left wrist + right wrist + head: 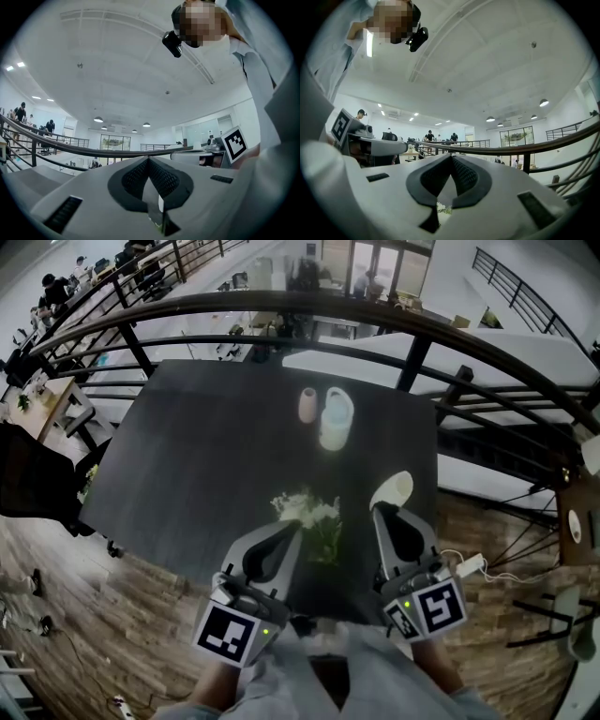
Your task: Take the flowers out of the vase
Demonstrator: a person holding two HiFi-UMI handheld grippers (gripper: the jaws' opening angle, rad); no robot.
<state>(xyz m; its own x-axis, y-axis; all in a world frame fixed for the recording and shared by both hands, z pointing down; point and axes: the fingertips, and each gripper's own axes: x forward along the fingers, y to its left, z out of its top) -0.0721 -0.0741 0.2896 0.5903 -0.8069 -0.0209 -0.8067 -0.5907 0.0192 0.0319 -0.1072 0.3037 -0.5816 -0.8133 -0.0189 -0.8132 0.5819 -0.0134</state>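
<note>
Left grey gripper [289, 527] w/ marker cube: fingers closed, tips at white flowers with green stems [314, 514]. Green bit shows low in the gap; pinched or not, I cannot tell. Right grey gripper [382, 510]: fingers closed, nothing btw. them. Flowers lie on dark counter [187, 456] btw. both grippers, outside cream rounded vase [394, 488], which is just beyond right fingers.

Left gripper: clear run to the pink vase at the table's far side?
Probably yes: only bare table lies between the left gripper and the pink vase; the flowers lie just to the right of that line. Far stretch, though.
</note>
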